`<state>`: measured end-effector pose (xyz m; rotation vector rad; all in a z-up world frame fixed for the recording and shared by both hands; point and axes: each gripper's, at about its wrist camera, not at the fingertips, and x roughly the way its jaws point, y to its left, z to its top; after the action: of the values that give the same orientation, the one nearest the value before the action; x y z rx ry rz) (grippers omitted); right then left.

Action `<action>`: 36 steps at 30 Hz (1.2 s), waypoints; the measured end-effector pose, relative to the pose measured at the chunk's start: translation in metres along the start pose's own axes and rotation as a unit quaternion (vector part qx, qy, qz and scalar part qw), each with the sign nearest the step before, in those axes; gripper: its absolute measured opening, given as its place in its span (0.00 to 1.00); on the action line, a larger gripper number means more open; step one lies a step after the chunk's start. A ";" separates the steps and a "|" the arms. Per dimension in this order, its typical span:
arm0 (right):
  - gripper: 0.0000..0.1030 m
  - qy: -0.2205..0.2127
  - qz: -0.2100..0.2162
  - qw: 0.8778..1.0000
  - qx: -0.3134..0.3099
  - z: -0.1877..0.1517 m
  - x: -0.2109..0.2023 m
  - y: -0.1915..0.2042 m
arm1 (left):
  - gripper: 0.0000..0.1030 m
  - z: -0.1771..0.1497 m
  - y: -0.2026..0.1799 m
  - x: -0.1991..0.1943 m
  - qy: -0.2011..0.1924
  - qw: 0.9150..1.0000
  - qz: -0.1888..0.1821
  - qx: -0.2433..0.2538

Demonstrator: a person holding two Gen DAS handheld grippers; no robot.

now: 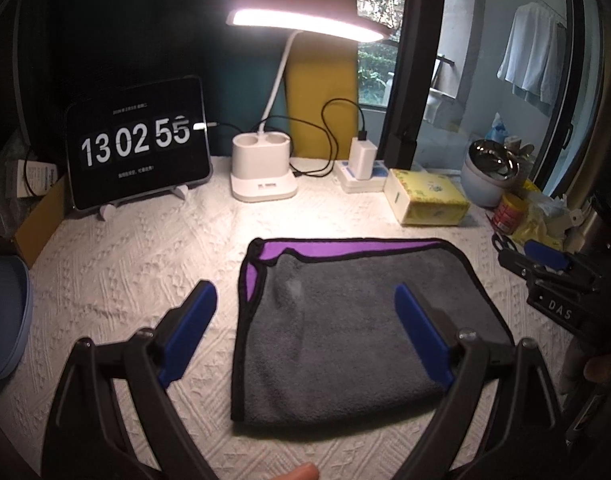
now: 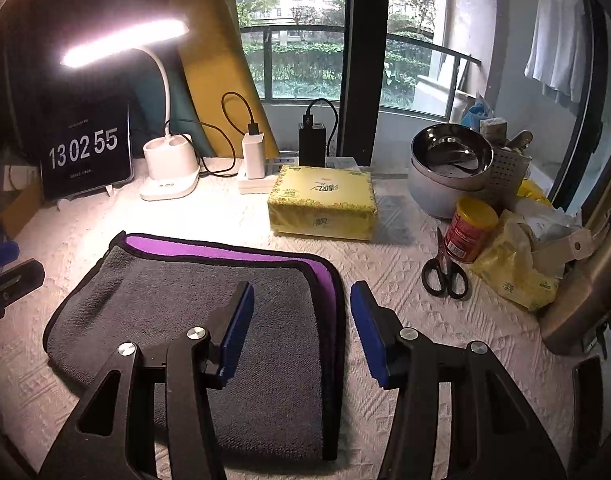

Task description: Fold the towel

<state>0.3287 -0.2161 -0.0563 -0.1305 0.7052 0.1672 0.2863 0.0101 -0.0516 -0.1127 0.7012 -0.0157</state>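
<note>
A towel, grey on top with a purple underside and black trim, lies folded over on the white textured tablecloth. Its purple layer shows along the far and left edges. My left gripper is open and empty, hovering above the towel's left edge, one finger on each side of it. In the right wrist view the towel lies centre-left. My right gripper is open and empty above the towel's right edge. The right gripper also shows at the left wrist view's right edge.
At the back stand a tablet clock, a lit desk lamp, a charger on a power strip and a yellow tissue box. On the right are scissors, a red can, a steel bowl and yellow bags. A blue lid sits left.
</note>
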 end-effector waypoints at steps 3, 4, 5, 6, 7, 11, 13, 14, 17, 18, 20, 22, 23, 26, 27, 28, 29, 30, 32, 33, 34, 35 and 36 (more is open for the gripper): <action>0.52 -0.006 -0.001 1.000 0.000 -0.003 -0.012 0.002 | 0.89 -0.003 -0.002 -0.011 -0.006 1.000 -0.002 0.004; 0.52 -0.009 -0.001 1.000 0.000 -0.004 -0.017 0.002 | 0.89 -0.004 -0.002 -0.015 -0.007 1.000 -0.002 0.005; 0.52 -0.010 -0.001 1.000 0.000 -0.005 -0.020 0.003 | 0.89 -0.005 -0.003 -0.019 -0.009 1.000 -0.002 0.006; 0.52 -0.012 0.000 1.000 0.001 -0.005 -0.023 0.003 | 0.89 -0.006 -0.003 -0.023 -0.010 1.000 -0.003 0.007; 0.52 -0.014 0.000 1.000 0.001 -0.007 -0.028 0.004 | 0.89 -0.007 -0.003 -0.025 -0.011 1.000 -0.004 0.007; 0.52 -0.020 -0.001 1.000 -0.001 -0.012 -0.043 0.006 | 0.89 -0.013 -0.005 -0.041 -0.019 1.000 0.000 0.013; 0.52 -0.022 -0.002 1.000 -0.003 -0.014 -0.049 0.008 | 0.89 -0.015 -0.007 -0.049 -0.026 1.000 0.002 0.018; 0.52 -0.023 -0.003 1.000 -0.004 -0.015 -0.052 0.008 | 0.89 -0.016 -0.006 -0.053 -0.029 0.999 0.001 0.018; 0.52 -0.029 -0.005 1.000 -0.004 -0.018 -0.065 0.010 | 0.89 -0.018 -0.008 -0.066 -0.041 0.999 0.002 0.019; 0.51 -0.031 -0.006 1.000 -0.004 -0.019 -0.068 0.010 | 0.89 -0.019 -0.008 -0.071 -0.045 0.999 0.003 0.021; 0.52 -0.034 -0.007 0.999 -0.006 -0.021 -0.075 0.012 | 0.89 -0.021 -0.009 -0.079 -0.050 0.998 0.003 0.023; 0.51 -0.037 -0.008 0.999 -0.007 -0.024 -0.083 0.014 | 0.89 -0.024 -0.008 -0.086 -0.055 0.998 0.003 0.024; 0.52 -0.038 -0.008 0.999 -0.008 -0.026 -0.086 0.015 | 0.89 -0.025 -0.009 -0.090 -0.056 0.998 0.002 0.024; 0.51 -0.042 -0.009 0.999 -0.008 -0.031 -0.097 0.019 | 0.89 -0.030 -0.009 -0.101 -0.059 0.998 -0.002 0.022; 0.52 -0.043 -0.009 0.999 -0.009 -0.032 -0.100 0.019 | 0.89 -0.032 -0.010 -0.104 -0.061 0.998 -0.002 0.023; 0.52 -0.044 -0.010 0.999 -0.009 -0.034 -0.104 0.020 | 0.89 -0.034 -0.010 -0.108 -0.063 0.998 -0.002 0.023; 0.52 -0.046 -0.010 0.999 -0.010 -0.036 -0.108 0.021 | 0.89 -0.036 -0.010 -0.112 -0.067 0.997 -0.001 0.024; 0.52 -0.048 -0.011 0.999 -0.010 -0.037 -0.113 0.023 | 0.89 -0.037 -0.010 -0.117 -0.070 0.997 0.001 0.025; 0.52 -0.053 -0.011 0.998 -0.011 -0.040 -0.121 0.025 | 0.89 -0.041 -0.010 -0.126 -0.080 0.996 0.004 0.026; 0.52 -0.056 -0.011 0.998 -0.011 -0.042 -0.126 0.026 | 0.89 -0.043 -0.010 -0.130 -0.085 0.996 0.005 0.024; 0.52 -0.059 -0.010 0.998 -0.012 -0.043 -0.131 0.027 | 0.89 -0.045 -0.009 -0.135 -0.091 0.996 0.005 0.022; 0.52 -0.062 -0.010 0.998 -0.013 -0.044 -0.136 0.028 | 0.89 -0.047 -0.008 -0.140 -0.097 0.995 0.005 0.019; 0.52 -0.065 -0.009 0.998 -0.013 -0.045 -0.140 0.030 | 0.89 -0.049 -0.007 -0.144 -0.101 0.995 0.005 0.018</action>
<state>0.1891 -0.2103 -0.0008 -0.1503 0.5723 0.1665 0.1446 0.0058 0.0046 -0.0755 0.4989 -0.0072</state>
